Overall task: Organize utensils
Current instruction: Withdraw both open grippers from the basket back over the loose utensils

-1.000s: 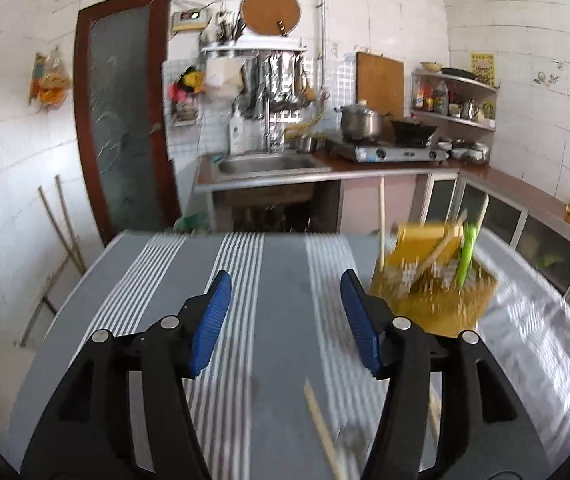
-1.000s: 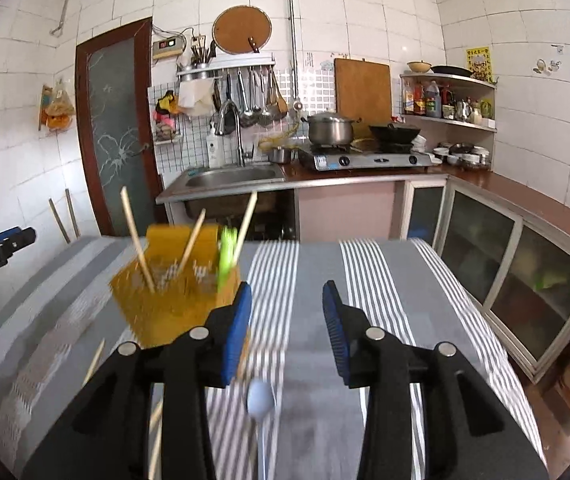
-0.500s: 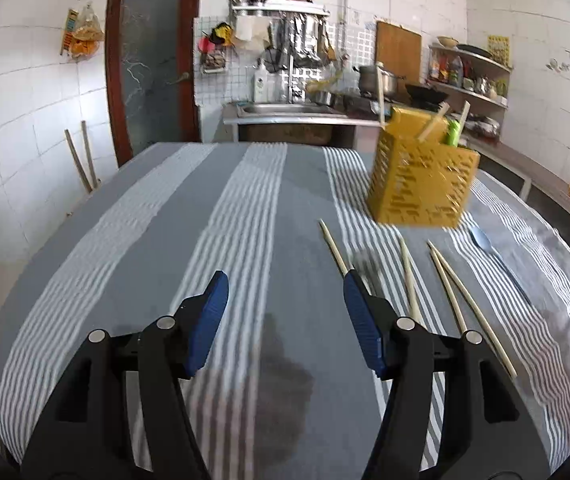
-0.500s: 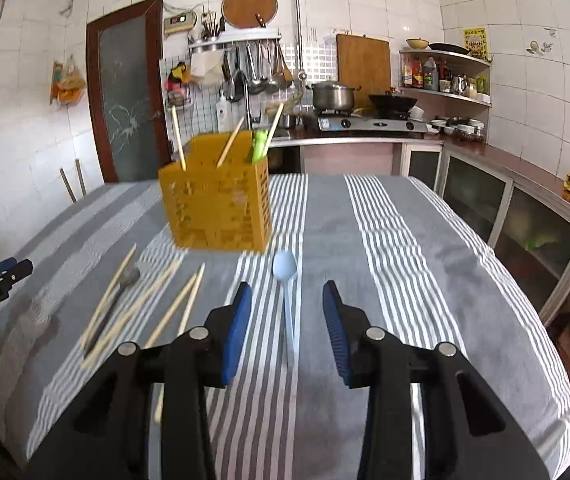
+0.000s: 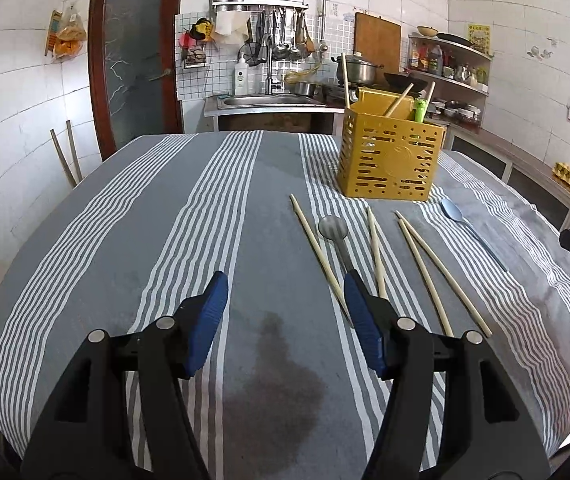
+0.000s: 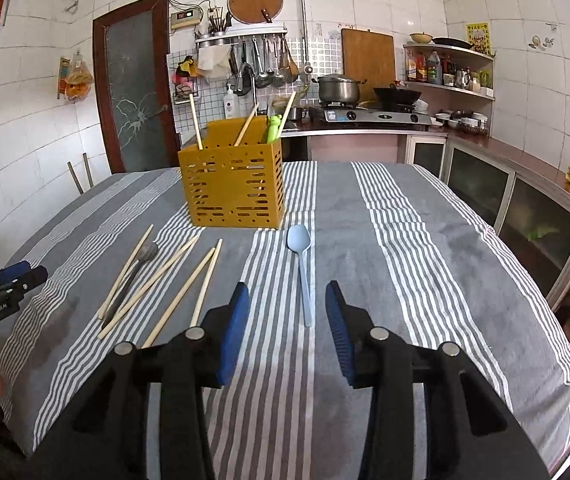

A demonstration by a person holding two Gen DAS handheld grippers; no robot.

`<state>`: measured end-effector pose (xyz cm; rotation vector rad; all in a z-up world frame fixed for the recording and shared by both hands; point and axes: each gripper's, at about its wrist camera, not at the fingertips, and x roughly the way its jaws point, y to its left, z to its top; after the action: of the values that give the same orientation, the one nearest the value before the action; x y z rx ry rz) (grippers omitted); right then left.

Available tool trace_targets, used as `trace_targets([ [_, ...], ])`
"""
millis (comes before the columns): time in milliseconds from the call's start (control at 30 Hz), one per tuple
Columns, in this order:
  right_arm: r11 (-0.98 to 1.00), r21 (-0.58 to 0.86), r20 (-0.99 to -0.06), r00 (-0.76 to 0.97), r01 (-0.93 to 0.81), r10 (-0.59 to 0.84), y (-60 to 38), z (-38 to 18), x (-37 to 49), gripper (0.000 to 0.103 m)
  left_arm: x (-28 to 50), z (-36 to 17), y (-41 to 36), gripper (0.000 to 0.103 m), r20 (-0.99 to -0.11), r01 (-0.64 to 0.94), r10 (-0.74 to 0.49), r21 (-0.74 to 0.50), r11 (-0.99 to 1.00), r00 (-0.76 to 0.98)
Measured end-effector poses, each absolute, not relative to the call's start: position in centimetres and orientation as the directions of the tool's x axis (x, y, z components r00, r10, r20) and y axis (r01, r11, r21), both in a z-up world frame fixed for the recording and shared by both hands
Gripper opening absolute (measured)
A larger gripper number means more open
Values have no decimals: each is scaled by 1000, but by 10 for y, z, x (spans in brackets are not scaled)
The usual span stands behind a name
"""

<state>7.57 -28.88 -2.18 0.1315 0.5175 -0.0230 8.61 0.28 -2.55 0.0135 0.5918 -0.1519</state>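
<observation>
utensil holder (image 6: 232, 189) | holds chopsticks (image 6: 195, 121), green utensil (image 6: 273, 127) | left fingers (image 5: 207, 321) wide | right fingers (image 6: 232, 332) wide

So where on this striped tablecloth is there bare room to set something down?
Free: the cloth right of the pale blue plastic spoon out to the table edge, and the wide stretch left of the leftmost wooden chopstick. Crowded: in front of the yellow slotted utensil holder, where chopsticks and a grey spoon lie.

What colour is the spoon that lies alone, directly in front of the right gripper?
Light blue. The spoon shows best in the right wrist view.
</observation>
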Motion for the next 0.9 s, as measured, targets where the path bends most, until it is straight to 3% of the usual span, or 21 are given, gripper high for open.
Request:
trace_targets([
  [900, 993, 110, -504, 863, 36, 24, -277, -17, 79, 40, 88, -20, 0, 60, -556, 157, -151, -38, 987, 818],
])
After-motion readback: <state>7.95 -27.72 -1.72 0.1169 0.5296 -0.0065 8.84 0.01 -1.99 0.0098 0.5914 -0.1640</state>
